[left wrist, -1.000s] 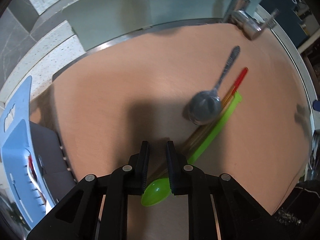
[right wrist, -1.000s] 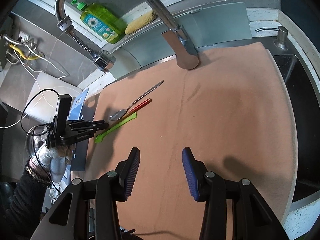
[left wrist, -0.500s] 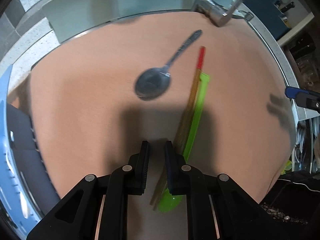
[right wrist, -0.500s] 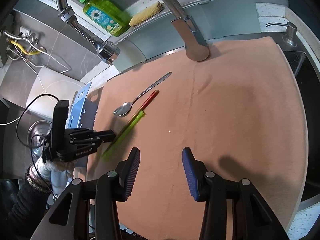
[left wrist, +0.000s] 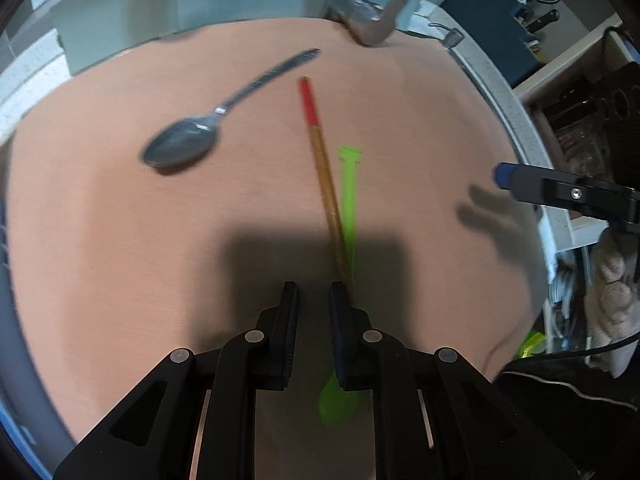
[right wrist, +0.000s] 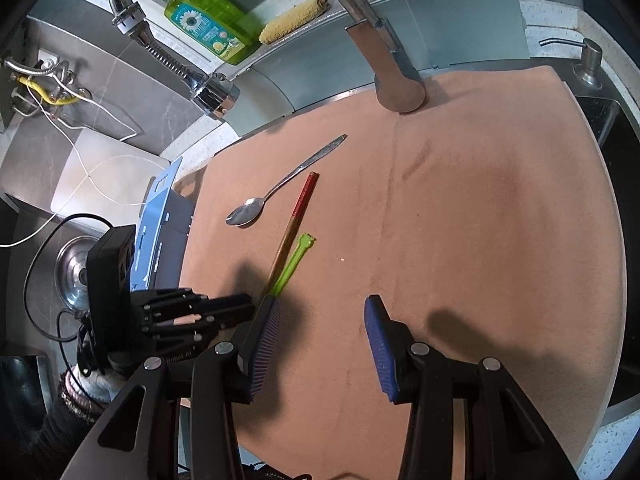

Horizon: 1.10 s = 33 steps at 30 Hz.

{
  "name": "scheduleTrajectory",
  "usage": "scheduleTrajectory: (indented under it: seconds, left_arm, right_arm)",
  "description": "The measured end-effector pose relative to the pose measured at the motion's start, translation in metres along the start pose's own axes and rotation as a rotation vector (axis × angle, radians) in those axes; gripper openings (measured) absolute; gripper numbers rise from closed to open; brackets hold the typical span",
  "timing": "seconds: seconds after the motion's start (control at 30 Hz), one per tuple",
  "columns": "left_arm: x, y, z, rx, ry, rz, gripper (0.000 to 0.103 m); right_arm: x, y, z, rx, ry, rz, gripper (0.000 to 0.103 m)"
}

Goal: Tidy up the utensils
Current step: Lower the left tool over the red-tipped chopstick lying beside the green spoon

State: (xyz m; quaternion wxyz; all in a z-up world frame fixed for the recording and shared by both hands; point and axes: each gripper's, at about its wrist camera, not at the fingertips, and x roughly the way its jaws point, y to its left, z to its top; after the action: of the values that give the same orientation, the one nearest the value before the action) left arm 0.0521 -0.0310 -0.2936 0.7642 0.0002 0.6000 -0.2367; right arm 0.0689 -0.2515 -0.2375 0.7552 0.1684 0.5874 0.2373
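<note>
Since the earlier frame the left gripper (left wrist: 310, 294) has swung over the green spoon (left wrist: 347, 196); fingers narrowly apart, empty. Right gripper (right wrist: 320, 314) wide apart. Approach step; next, straddle and clamp.

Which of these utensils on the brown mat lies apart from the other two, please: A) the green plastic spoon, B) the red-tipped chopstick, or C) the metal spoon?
C: the metal spoon lies alone toward the faucket side, clear of the others, while the red-tipped chopstick and the green plastic spoon lie side by side on the brown mat.
</note>
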Motion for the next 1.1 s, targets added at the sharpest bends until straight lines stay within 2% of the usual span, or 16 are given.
scheduleTrajectory:
  seconds: [0.07,0.13,0.33,0.4,0.47,0.53,0.73,0.93,1.1]
  left_arm:
    - [0.003,-0.01,0.001,0.012,-0.007,0.003,0.012]
    - [0.004,-0.015,0.003,0.001,-0.01,-0.03,0.012]
    - [-0.015,-0.023,0.004,-0.002,-0.052,0.002,0.016]
    - [-0.017,-0.026,0.011,0.001,-0.072,0.008,0.022]
    - [-0.016,-0.029,0.018,-0.003,-0.075,0.008,0.039]
    - [-0.013,-0.03,0.024,-0.007,-0.073,0.024,0.045]
    - [0.004,-0.035,0.036,0.04,-0.047,0.088,0.045]
    - [0.013,-0.027,0.038,0.026,-0.031,0.085,0.045]
    - [0.016,-0.027,0.037,0.045,-0.021,0.098,0.045]
  right_arm:
    - [0.001,0.0,-0.001,0.001,0.003,0.0,0.04]
    - [0.002,-0.001,-0.001,0.002,0.005,-0.001,0.04]
    - [-0.001,-0.007,-0.004,0.026,-0.005,-0.004,0.04]
    - [-0.001,-0.01,-0.004,0.04,-0.008,-0.005,0.04]
    - [-0.001,-0.01,-0.005,0.046,-0.011,-0.009,0.04]
    - [-0.001,-0.008,-0.006,0.044,-0.018,-0.019,0.04]
    - [-0.007,0.001,-0.006,0.031,-0.073,-0.099,0.04]
    - [-0.016,0.016,-0.007,-0.02,-0.144,-0.213,0.041]
    - [-0.018,0.021,-0.009,-0.022,-0.168,-0.236,0.041]
